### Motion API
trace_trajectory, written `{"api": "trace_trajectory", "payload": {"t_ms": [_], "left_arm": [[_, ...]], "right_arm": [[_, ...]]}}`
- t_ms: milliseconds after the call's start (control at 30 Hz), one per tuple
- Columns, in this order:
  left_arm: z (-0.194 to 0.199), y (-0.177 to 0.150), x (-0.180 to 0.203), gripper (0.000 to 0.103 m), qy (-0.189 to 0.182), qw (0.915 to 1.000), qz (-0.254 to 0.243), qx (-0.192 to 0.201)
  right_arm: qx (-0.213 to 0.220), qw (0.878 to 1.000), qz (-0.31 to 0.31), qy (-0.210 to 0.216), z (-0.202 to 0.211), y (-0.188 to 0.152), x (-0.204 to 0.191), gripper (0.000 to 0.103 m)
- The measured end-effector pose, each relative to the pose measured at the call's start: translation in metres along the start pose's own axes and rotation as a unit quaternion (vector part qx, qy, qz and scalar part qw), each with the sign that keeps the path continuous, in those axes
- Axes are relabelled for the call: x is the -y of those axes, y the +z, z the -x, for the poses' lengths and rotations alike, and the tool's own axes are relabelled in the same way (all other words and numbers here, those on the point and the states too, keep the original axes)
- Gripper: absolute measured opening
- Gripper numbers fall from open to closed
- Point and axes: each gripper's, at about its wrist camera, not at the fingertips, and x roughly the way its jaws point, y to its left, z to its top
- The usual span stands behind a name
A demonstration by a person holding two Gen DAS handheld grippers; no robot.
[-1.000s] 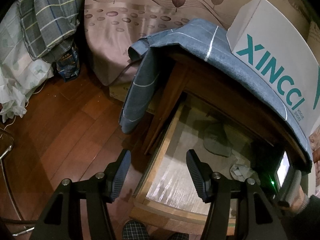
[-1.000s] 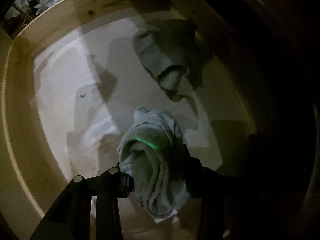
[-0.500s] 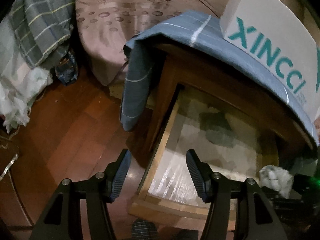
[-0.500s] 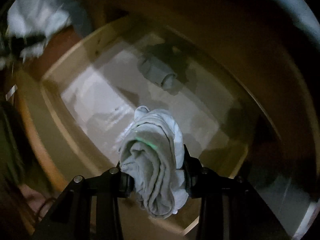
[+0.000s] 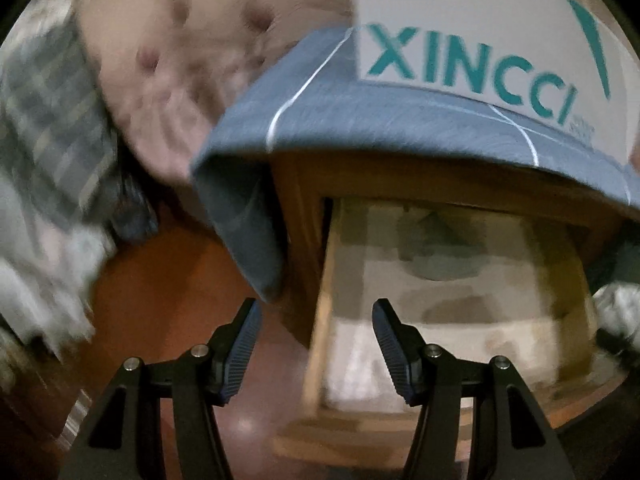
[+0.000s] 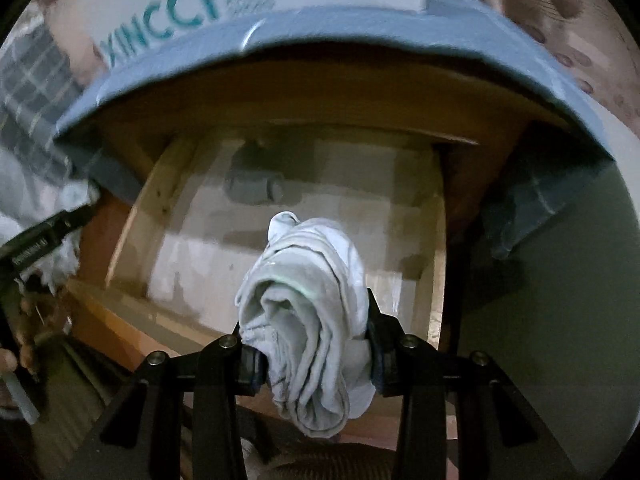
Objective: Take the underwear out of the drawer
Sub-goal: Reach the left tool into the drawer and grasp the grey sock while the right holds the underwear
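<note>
The right claw point(image 6: 308, 344) is clenched on the bunched pale grey underwear point(image 6: 308, 312), held above the open wooden drawer point(image 6: 132, 216). The left claw point(image 5: 316, 348) hangs released and empty. Best to keep the squeeze firm and lift clear of the drawer's front edge before carrying away; a rolled grey garment point(image 6: 254, 190) remains inside.

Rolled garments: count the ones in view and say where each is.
2. One pale roll is clamped in the right hand-held gripper above the open drawer; one grey roll lies at the drawer's back. Dark corners might conceal more.
</note>
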Motion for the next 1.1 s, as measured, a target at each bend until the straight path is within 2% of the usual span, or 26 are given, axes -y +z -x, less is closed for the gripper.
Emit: {"api": "trace_trajectory", "payload": {"t_ms": [67,133,200,233,300,400,633,767,833,867,900,967,1100], "left_arm": [[0.0,0.005,0.012,0.059,0.035,0.9968,-0.068,0.023],[-0.002,0.006,0.024,0.059,0.066,0.989,-0.125,0.043],[-0.006,0.002,0.04,0.059,0.085,0.9766,-0.188,0.062],[-0.008,-0.002,0.05,0.059,0.089,0.9669,-0.227,0.076],[-0.012,-0.009,0.064,0.059,0.087,0.9505,-0.283,0.095],[-0.023,-0.019,0.082,0.059,0.084,0.9256,-0.355,0.103],[-0.053,-0.021,0.11,0.059,0.072,0.8768,-0.464,0.103],[-0.072,-0.017,0.117,0.061,0.078,0.8563,-0.501,0.099],[-0.072,-0.026,0.122,0.061,0.077,0.8363,-0.529,0.122],[-0.076,-0.034,0.126,0.061,0.068,0.824,-0.55,0.117],[-0.079,-0.037,0.128,0.061,0.065,0.8182,-0.56,0.112],[-0.084,-0.043,0.133,0.061,0.067,0.8074,-0.574,0.118],[-0.094,-0.04,0.137,0.061,0.049,0.8037,-0.582,0.111]], "right_arm": [[0.004,1.0,-0.019,0.009,0.002,-0.001,0.008,0.036],[0.005,0.999,-0.037,0.014,0.004,-0.001,0.015,0.036],[0.004,0.998,-0.05,0.023,0.002,-0.001,0.02,0.036],[0.001,0.998,-0.053,0.024,0.001,-0.001,0.021,0.036],[0.0,0.998,-0.058,0.029,-0.001,-0.001,0.022,0.036],[0.003,0.998,-0.062,0.032,0.001,-0.002,0.023,0.036],[0.004,0.996,-0.081,0.043,0.002,-0.003,0.029,0.036],[-0.003,0.996,-0.079,0.045,0.0,-0.002,0.028,0.036],[-0.01,0.996,-0.075,0.046,-0.003,-0.001,0.027,0.036],[-0.012,0.996,-0.074,0.048,-0.004,-0.001,0.027,0.036],[-0.012,0.996,-0.075,0.05,-0.004,-0.001,0.027,0.036],[-0.012,0.995,-0.078,0.052,-0.005,-0.001,0.029,0.036],[-0.014,0.995,-0.083,0.052,-0.006,-0.001,0.03,0.036]]}}
